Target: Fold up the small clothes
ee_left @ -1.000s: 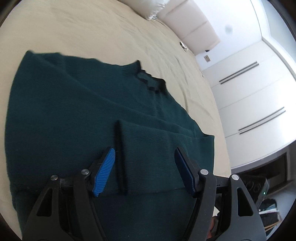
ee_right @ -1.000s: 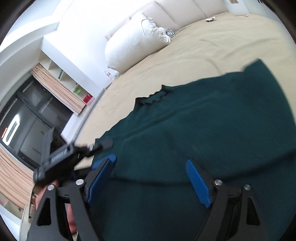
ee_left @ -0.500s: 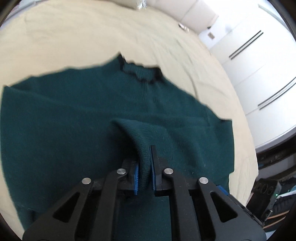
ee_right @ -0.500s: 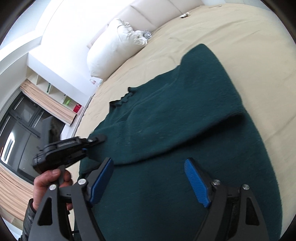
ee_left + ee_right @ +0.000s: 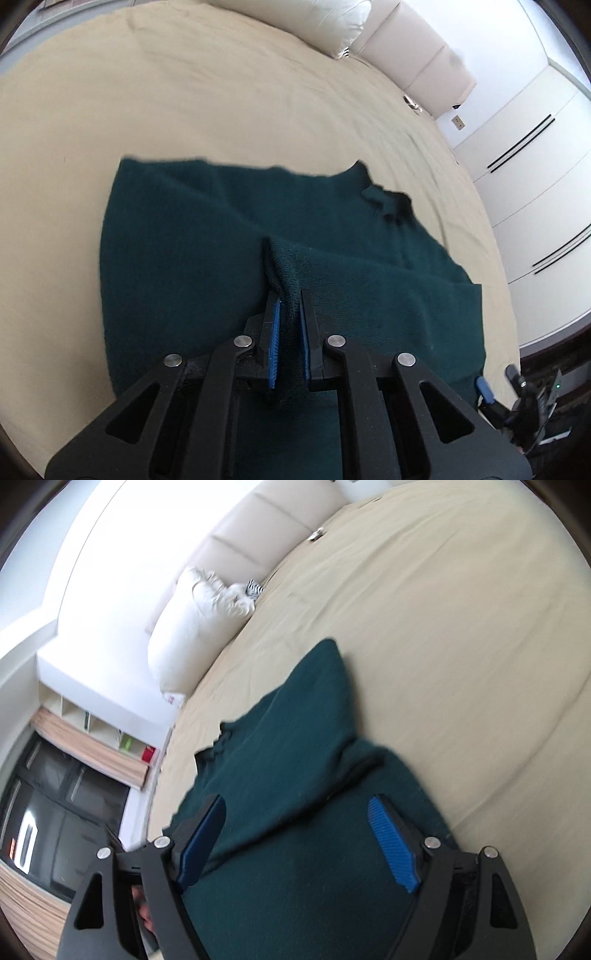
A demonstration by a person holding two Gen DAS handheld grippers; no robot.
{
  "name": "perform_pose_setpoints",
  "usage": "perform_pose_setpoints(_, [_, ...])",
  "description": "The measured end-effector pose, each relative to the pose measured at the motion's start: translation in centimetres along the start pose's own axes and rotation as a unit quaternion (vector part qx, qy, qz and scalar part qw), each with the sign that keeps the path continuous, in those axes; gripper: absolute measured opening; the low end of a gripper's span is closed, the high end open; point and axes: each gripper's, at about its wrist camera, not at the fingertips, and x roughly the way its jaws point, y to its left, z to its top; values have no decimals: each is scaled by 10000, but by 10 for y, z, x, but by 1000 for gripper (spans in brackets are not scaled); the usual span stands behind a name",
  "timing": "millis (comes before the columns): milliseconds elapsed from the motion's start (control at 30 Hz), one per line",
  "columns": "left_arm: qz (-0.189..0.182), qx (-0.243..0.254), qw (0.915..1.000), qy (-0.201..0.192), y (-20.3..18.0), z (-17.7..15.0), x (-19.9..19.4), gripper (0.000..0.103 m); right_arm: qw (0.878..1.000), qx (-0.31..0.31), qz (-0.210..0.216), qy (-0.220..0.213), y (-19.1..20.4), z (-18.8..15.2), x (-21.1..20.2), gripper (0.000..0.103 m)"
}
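Note:
A dark green knit sweater (image 5: 192, 258) lies spread on a beige bed sheet (image 5: 184, 92), its frilled neck (image 5: 388, 203) pointing toward the headboard. My left gripper (image 5: 290, 299) is shut on the cuff of a sleeve (image 5: 282, 269) folded over the sweater's body and holds it a little raised. In the right wrist view the sweater (image 5: 295, 760) lies under my right gripper (image 5: 295, 812), which is open and empty just above the fabric, its blue pads (image 5: 391, 838) wide apart.
A white pillow (image 5: 317, 18) and padded headboard (image 5: 413, 48) are at the bed's far end. White wardrobe doors (image 5: 535, 166) stand on the right. The pillow (image 5: 192, 624) shows in the right wrist view, with shelves (image 5: 107, 731) and a dark window (image 5: 55, 812) beyond the bed's edge.
My left gripper closed on the sleeve cuff and has lifted and drawn it across the sweater. My right gripper stayed open and shifted over the sweater's lower part.

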Motion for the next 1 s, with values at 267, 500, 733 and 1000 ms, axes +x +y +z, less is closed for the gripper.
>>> perform_pose_setpoints(267, [-59,-9,9998,-194,4,-13,-18,8,9980,497,386,16,1,8,14,83])
perform_pose_setpoints(500, [-179,-123,9997,-139,9,-25,-13,8,9870,1350,797,354,-17,18,30,84])
perform_pose_setpoints(733, [-158,-59,9998,-90,6,-25,-24,8,9825,1504,1088,164,-15,36,44,84])
perform_pose_setpoints(1000, [-260,-30,9996,-50,1,-28,-25,8,9806,1590,1140,-118,-42,41,32,62])
